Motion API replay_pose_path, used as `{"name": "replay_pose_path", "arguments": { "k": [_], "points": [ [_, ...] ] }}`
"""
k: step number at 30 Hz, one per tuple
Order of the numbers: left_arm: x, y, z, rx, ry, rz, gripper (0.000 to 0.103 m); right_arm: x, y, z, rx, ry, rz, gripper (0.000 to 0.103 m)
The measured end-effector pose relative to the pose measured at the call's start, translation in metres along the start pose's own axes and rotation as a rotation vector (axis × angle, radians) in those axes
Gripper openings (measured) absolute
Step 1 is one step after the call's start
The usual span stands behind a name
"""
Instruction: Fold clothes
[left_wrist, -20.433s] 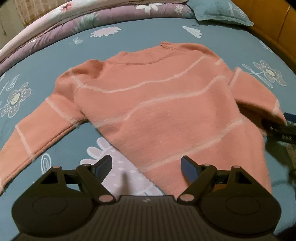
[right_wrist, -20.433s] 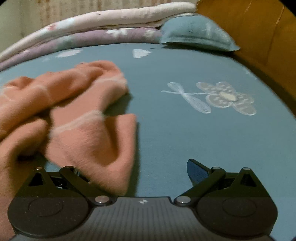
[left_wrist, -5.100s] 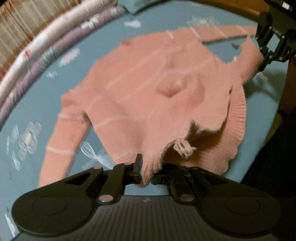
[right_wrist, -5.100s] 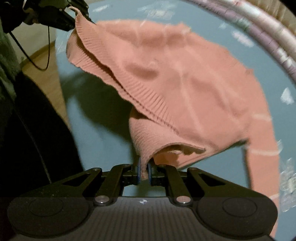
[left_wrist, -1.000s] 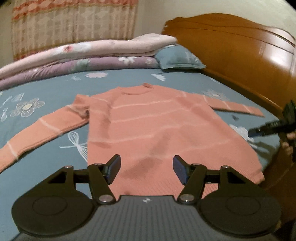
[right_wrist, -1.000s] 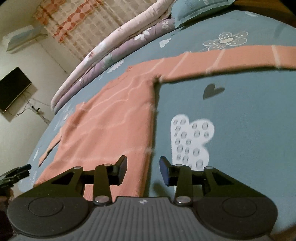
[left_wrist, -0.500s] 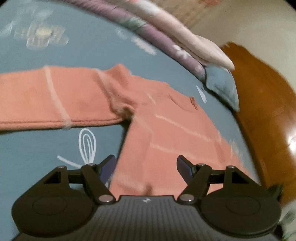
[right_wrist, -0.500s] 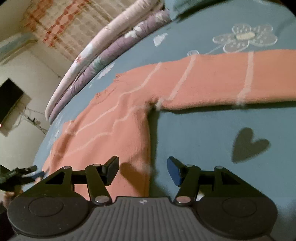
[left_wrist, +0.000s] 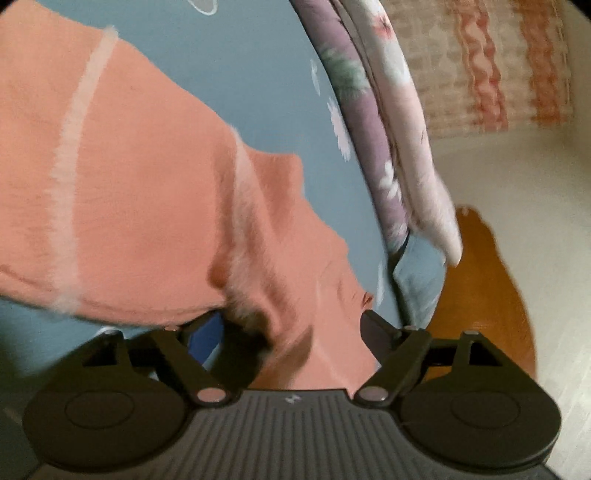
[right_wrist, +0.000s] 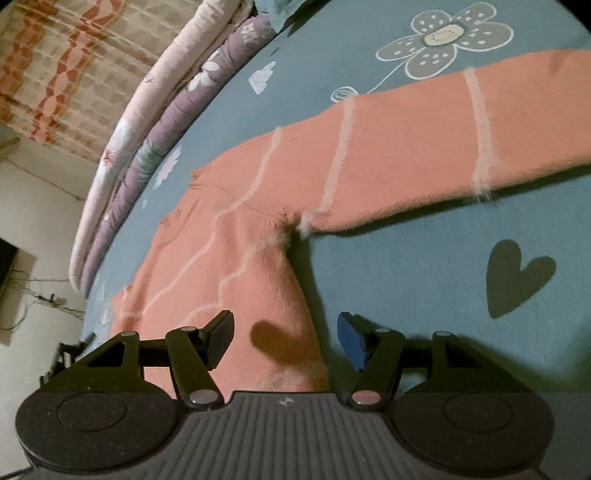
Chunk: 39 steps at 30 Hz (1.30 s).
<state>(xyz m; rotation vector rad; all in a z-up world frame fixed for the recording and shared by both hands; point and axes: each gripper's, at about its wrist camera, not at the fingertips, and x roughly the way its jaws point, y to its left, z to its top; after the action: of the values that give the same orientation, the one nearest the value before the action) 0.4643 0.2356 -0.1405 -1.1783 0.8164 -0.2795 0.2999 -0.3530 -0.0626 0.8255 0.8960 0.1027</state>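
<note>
One salmon sweater (right_wrist: 229, 266) lies flat on the blue bedsheet (right_wrist: 424, 280), centre frame in both views. My left gripper (left_wrist: 291, 325) is opening wide over the underarm, fabric between the jaws but not pinched. My right gripper (right_wrist: 286, 338) stands open astride the side seam, holding nothing. Judged step: starting the sleeve fold. Next: close on each sleeve (right_wrist: 406, 147), of two, and carry it inward.

- Bare blue sheet (right_wrist: 424, 280) lies open beneath the sweater's right sleeve (right_wrist: 424, 147).
- Folded quilts (right_wrist: 147, 122) wall off the bed's far edge.
- Left view is blurred; a wooden headboard (left_wrist: 480, 295) apparently bounds that side.
</note>
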Motion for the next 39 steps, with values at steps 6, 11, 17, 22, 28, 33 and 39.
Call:
{"name": "replay_pose_path", "arguments": {
  "k": [6,11,17,22,28,33,39],
  "points": [
    [0.001,-0.009,0.0,0.015,-0.123,0.084,0.042,0.001,0.011,0.004,0.002,-0.013,-0.047,0.068],
    [-0.01,-0.024,0.0,0.21,-0.153,0.284,0.015,0.0,0.022,0.007,-0.057,-0.018,-0.092,0.068],
    [-0.015,-0.072,-0.025,0.529,-0.093,0.506,0.02,-0.01,0.056,0.002,-0.27,-0.065,-0.235,0.068],
    [-0.02,-0.128,-0.098,1.045,-0.049,0.519,0.056,0.011,0.113,-0.027,-0.671,-0.009,-0.273,0.073],
    [0.003,-0.099,-0.142,1.189,0.138,0.516,0.061,0.063,0.118,-0.064,-0.856,0.08,-0.325,0.075],
    [-0.037,-0.089,-0.153,1.214,0.154,0.601,0.061,0.02,0.087,-0.096,-0.941,0.145,-0.335,0.089],
    [-0.049,-0.127,-0.196,1.359,0.178,0.5,0.061,0.012,0.119,-0.115,-1.039,0.142,-0.213,0.087]
  ]
}}
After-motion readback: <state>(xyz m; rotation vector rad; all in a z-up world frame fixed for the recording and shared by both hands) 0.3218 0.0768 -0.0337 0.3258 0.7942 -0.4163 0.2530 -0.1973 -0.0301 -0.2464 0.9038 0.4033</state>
